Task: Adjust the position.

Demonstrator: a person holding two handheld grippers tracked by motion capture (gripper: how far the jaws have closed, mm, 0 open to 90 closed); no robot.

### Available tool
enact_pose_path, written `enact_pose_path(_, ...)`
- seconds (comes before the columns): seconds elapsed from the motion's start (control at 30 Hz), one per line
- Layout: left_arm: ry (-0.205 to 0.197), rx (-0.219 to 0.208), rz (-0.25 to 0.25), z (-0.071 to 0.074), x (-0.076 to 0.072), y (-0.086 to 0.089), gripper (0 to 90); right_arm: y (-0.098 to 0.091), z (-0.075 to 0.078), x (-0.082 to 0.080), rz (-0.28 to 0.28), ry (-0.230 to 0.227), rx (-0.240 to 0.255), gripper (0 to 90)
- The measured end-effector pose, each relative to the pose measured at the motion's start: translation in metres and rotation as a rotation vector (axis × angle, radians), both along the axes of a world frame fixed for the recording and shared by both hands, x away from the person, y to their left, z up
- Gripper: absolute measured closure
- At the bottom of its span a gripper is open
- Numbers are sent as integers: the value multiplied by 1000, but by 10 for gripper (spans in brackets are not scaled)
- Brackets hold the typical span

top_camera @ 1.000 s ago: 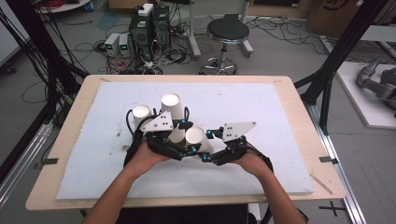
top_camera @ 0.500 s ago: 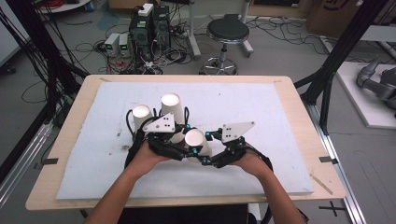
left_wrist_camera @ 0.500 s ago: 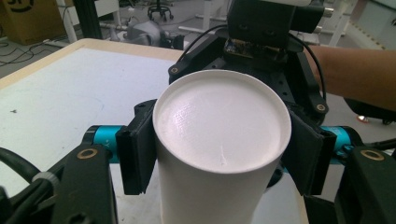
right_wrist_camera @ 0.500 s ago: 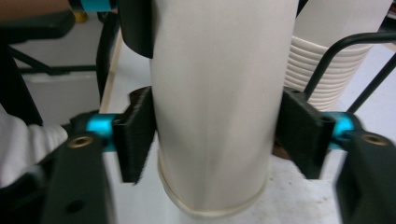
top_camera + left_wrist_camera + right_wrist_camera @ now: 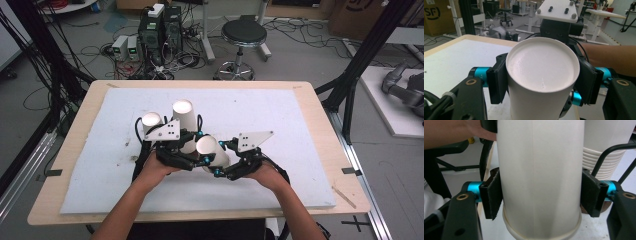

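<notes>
1. White foam sheeting covers the wooden counter (image 5: 320, 107) in the high view; two forearms come in from its near edge, and both hand-held grippers meet at one white paper cup (image 5: 212, 150) near the middle of the sheet.
2. Seen from above, that cup lies tilted, its closed base turned up toward the camera and its body between the two tools.
3. From the high view, the left hand-held gripper (image 5: 192, 150) reaches the cup from the left, with its grey three-cornered plate above it. The left gripper view adds what the overhead cannot: both black pads (image 5: 497, 80) press flat on the cup's (image 5: 542, 82) wall just below its round base. Its jaws have just been closing, and they now pinch the cup.
4. The right hand-held gripper (image 5: 220, 167) comes in from the right. Its own view shows the cup's (image 5: 540, 177) long side with the seam, and the rolled rim at the bottom. Its pads (image 5: 492, 195) clamp the wall just above that rim, so the cup is held at both ends.
5. Behind the held cup, the right gripper view reveals the ribbed rims of a stack of cups (image 5: 602, 152). The overhead shows this taller stack (image 5: 183, 117) upright, and a shorter cup (image 5: 151, 120) beside it.
6. Farther off, beyond the counter, a black stool (image 5: 243, 37) and computer boxes (image 5: 160, 27) stand on the cable-strewn floor.
</notes>
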State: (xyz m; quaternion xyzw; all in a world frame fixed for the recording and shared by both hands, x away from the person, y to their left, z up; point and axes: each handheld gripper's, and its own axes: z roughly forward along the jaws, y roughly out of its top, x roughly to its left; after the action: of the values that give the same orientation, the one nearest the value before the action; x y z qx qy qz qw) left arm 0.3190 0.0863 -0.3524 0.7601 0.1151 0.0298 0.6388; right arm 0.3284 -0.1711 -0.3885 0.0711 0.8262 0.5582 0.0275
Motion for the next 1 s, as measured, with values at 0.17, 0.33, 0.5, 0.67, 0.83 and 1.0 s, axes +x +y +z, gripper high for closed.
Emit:
enact_pose_path(0.17, 10, 72, 22, -2, -2, -2, 249, -3, -1, 2, 8, -10, -32, 326)
enact_pose_path(0.33, -1, 89, 37, -2, -3, 0, 209, -7, 0, 5, 19, -33, -91, 333)
enact_pose_path(0.5, 2, 94, 33, -3, -2, -2, 209, -7, 1, 6, 33, -42, -123, 334)
enact_pose_path(0.67, 15, 108, 11, -6, -1, -8, 216, -5, 0, 4, 58, -49, -133, 336)
enact_pose_path(0.83, 2, 137, -32, -8, -1, -11, 336, -4, 0, 3, 73, -41, -141, 335)
enact_pose_path(1.0, 3, 125, -33, -8, 0, -9, 341, -3, -1, 3, 63, -25, -127, 287)
